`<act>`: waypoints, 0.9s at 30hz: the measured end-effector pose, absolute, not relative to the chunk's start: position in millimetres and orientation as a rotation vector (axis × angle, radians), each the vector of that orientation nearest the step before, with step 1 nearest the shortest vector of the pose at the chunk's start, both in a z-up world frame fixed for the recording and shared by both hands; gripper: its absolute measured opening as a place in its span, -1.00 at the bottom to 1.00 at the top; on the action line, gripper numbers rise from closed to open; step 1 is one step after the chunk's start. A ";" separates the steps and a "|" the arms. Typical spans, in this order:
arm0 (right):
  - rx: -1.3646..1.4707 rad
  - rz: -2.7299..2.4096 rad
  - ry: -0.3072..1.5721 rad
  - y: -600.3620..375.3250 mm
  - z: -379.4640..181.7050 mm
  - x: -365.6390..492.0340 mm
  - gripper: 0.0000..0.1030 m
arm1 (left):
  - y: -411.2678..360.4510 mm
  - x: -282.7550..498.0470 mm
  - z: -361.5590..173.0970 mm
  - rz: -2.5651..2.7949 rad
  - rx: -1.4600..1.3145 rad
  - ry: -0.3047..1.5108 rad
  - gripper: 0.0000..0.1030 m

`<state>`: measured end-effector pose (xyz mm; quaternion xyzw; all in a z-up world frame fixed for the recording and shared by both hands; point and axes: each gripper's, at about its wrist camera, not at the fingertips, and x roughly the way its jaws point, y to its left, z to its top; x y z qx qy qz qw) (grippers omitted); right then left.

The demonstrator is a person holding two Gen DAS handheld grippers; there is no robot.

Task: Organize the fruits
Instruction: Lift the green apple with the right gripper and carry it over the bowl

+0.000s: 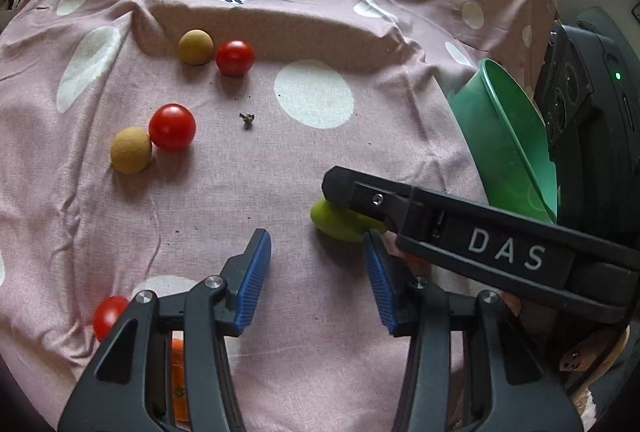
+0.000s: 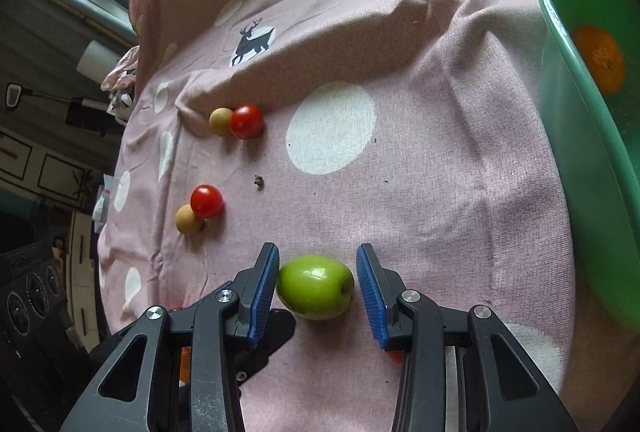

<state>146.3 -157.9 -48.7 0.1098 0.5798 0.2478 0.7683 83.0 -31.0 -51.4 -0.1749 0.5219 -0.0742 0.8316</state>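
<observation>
A green apple (image 2: 316, 286) lies on the pink spotted cloth (image 2: 440, 172). It sits between the blue pads of my right gripper (image 2: 318, 290): the left pad touches it and a thin gap shows at the right pad. In the left wrist view one black finger (image 1: 400, 208) of that gripper lies across the apple (image 1: 340, 226). My left gripper (image 1: 318, 280) stands open and empty just left of the apple. Two red tomatoes (image 1: 172, 127) (image 1: 235, 58) each rest against a tan round fruit (image 1: 131, 150) (image 1: 195, 46) further back. An orange (image 2: 600, 58) sits in the green bowl (image 2: 568, 112).
The green bowl (image 1: 508, 136) stands tilted at the cloth's right edge, beside a black speaker (image 1: 580, 92). Another tomato (image 1: 107, 316) and an orange-coloured thing (image 1: 178, 384) lie under my left gripper. A raised fold (image 1: 260, 16) crosses the cloth behind the fruits. A small dry stem (image 1: 247, 119) lies mid-cloth.
</observation>
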 end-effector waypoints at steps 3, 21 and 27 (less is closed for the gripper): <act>0.261 0.542 1.265 -161.3 -50.5 147.6 -0.22 | -36.3 85.2 -54.1 -0.172 -0.369 1.111 -0.09; 0.273 0.530 1.201 -169.6 -37.0 139.3 -0.22 | -51.7 83.5 -41.6 -0.224 -0.341 1.024 -0.21; 0.273 0.540 1.097 -178.4 -9.0 129.5 -0.22 | -57.3 73.9 -15.9 -0.241 -0.329 0.926 -0.21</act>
